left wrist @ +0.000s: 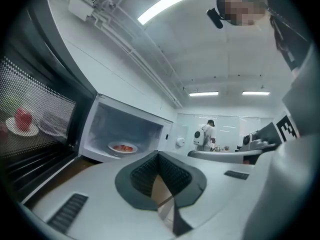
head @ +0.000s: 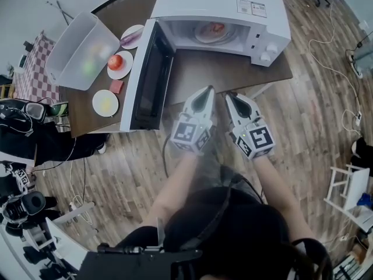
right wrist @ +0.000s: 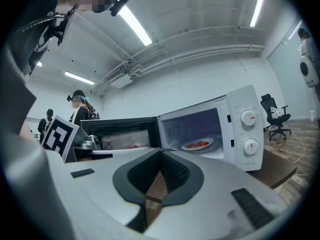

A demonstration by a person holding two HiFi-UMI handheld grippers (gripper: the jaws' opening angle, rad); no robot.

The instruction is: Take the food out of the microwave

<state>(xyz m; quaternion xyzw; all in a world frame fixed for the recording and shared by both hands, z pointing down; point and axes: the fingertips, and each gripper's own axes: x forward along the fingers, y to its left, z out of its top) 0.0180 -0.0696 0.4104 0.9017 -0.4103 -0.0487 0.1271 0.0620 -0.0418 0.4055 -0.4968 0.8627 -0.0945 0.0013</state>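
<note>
Head view, looking steeply down: a white microwave sits at the back of a brown table. Its door is swung wide open to the left, and the door's free edge reaches about to the table's near edge. The cavity mouth is bounded by the door on the left and the knob panel on the right. Bare tabletop lies in front of the mouth.

The left gripper and right gripper sit just beside each other at the table's near edge, both aimed at the cavity. Both have jaws pressed together w/ nothing between them.

Left of the door the table is crowded: a clear bin and three small plates, one w/ a red fruit.

The plate of food rests on the cavity floor, approx. centred, well apart from both grippers. It is round and pale w/ red pieces heaped in the middle. What the food is can't be told.
</note>
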